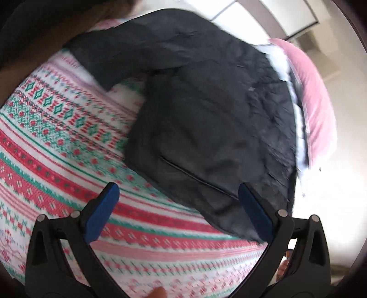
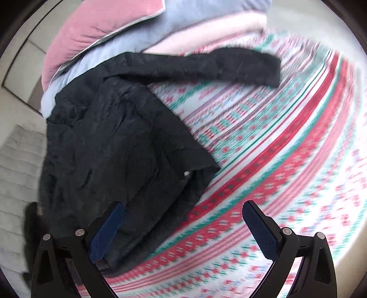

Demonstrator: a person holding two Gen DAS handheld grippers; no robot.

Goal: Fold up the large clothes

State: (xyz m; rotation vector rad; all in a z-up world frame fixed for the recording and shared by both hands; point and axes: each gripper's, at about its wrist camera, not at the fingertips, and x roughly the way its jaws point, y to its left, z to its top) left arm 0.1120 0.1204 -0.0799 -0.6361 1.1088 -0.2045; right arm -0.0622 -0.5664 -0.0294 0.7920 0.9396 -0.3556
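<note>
Black crinkled jacket (image 1: pixel 206 119) of matte fabric lies on the red, green and white patterned bedspread (image 1: pixel 57 142), body crumpled and partly doubled over itself, one sleeve (image 2: pixel 206 66) stretched out flat across the spread away from the body. In the right wrist view the jacket (image 2: pixel 110 142) sits at the bedspread (image 2: pixel 286 160) edge, its far side up against a stack of pillows: a pink velvety pillow (image 2: pixel 96 29) on top of a pale blue-grey one (image 2: pixel 179 20), with a light pink folded blanket (image 2: pixel 218 29) beside them. A slanted pocket seam (image 1: pixel 195 176) shows on the jacket's near panel in the left wrist view. Left gripper (image 1: pixel 179 194) is spread wide, holding nothing; its right blue pad overlaps the jacket hem, left pad over bare bedspread. Right gripper (image 2: pixel 183 215) is likewise spread wide and empty, left blue pad over the jacket's lower edge, right pad over bedspread. Whether either pad actually touches the fabric, cannot tell. Pink pillow (image 1: pixel 314 96) also shows beyond the jacket in the left view. Grey ribbed rug (image 2: pixel 18 165) lies on the floor beside the bedspread edge. Both views motion-blurred.
</note>
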